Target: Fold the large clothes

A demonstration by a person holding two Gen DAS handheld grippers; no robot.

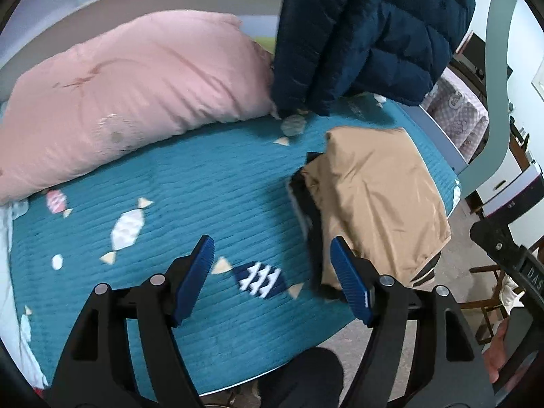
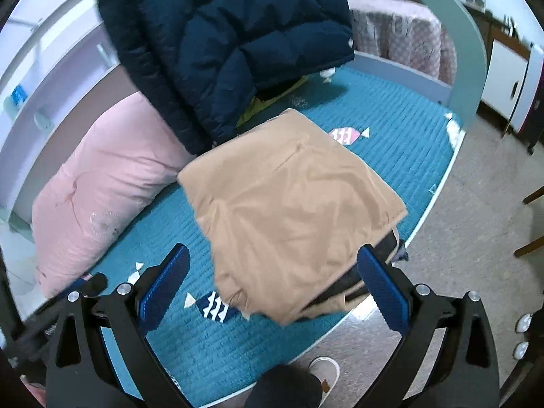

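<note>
Teal bed (image 2: 391,142) is bearing a folded tan jacket (image 2: 292,197), lying soft and slippery ahead of both spread, empty grippers: left gripper (image 1: 272,280), right gripper (image 2: 272,287); grip its edges.

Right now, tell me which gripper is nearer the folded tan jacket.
Right. The right gripper hangs open with the tan jacket centred just beyond its fingertips. The left gripper hangs open over the blue bedspread, with the jacket off to its right.
</note>
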